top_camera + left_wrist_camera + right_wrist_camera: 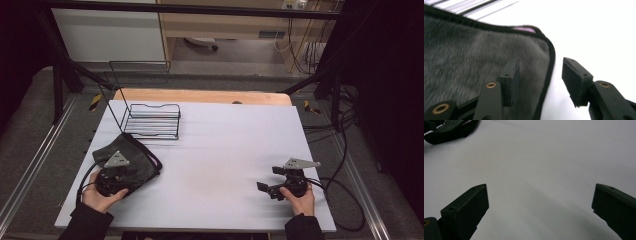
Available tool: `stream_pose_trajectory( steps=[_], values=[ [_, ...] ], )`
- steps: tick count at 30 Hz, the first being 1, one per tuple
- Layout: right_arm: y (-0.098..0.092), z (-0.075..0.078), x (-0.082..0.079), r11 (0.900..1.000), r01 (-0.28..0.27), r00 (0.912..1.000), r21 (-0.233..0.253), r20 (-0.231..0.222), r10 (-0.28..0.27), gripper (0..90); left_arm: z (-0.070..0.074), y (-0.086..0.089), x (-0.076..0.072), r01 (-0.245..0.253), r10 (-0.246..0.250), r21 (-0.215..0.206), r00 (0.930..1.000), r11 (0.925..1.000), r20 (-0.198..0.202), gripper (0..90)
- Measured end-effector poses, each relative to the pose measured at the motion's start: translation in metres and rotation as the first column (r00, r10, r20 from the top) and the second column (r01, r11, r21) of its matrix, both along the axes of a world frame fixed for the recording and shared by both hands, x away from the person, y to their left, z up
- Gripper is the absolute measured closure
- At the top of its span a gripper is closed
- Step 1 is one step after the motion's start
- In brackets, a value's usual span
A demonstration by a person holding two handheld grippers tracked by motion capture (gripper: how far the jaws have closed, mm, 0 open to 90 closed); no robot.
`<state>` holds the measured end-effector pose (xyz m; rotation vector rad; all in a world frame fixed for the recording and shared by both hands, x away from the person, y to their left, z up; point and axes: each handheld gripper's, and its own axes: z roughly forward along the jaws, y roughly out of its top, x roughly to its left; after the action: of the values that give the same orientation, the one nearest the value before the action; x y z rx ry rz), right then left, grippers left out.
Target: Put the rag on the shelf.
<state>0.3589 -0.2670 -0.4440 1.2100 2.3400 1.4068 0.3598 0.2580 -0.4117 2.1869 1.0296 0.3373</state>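
Jaws of the left gripper straddle the dark furry pouch's edge unclosed, the right gripper spread over bare tabletop, so seemingly nothing is lifted yet.

Near part of the dark furry pouch covered by the left hand-held gripper from above. Pouch cut off at left and bottom edges up close, pink patch at its rim blurred, unreadable. Across the bench, dark shape clipped by the top-left corner. Wire rack's far frame faint against the floor.
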Motion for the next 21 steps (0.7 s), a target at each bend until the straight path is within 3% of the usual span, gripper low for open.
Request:
stream_pose_trajectory(
  steps=[5, 9, 14, 19, 21],
  values=[
    [0.000, 0.000, 0.000, 1.000, -0.001, 1.0000, -0.001, 0.001, 0.001, 1.5, -0.010, -0.019, 0.015, -0.013, 0.013, 0.064, 0.9999, 0.9978, -0.001, 43.2],
    [0.000, 0.000, 0.000, 1.000, -0.001, 1.0000, -0.001, 0.001, 0.001, 1.5, -0.021, -0.030, 0.022, -0.043, 0.042, 0.126, 0.9991, 0.9911, 0.010, 41.4],
    [0.000, 0.000, 0.000, 1.000, -0.002, 1.0000, 0.000, 0.004, 0.002, 1.5, -0.023, -0.033, 0.026, -0.075, 0.072, 0.137, 0.9971, 0.9877, 0.022, 43.8],
    [0.000, 0.000, 0.000, 1.000, -0.004, 1.0000, -0.002, 0.002, 0.004, 1.5, -0.024, -0.034, 0.026, -0.087, 0.081, 0.155, 0.9958, 0.9840, 0.043, 53.1],
    [0.000, 0.000, 0.000, 1.000, -0.003, 1.0000, -0.001, 0.001, 0.003, 1.5, -0.024, -0.033, 0.027, -0.101, 0.095, 0.153, 0.9944, 0.9830, 0.046, 64.7]
  ],
)
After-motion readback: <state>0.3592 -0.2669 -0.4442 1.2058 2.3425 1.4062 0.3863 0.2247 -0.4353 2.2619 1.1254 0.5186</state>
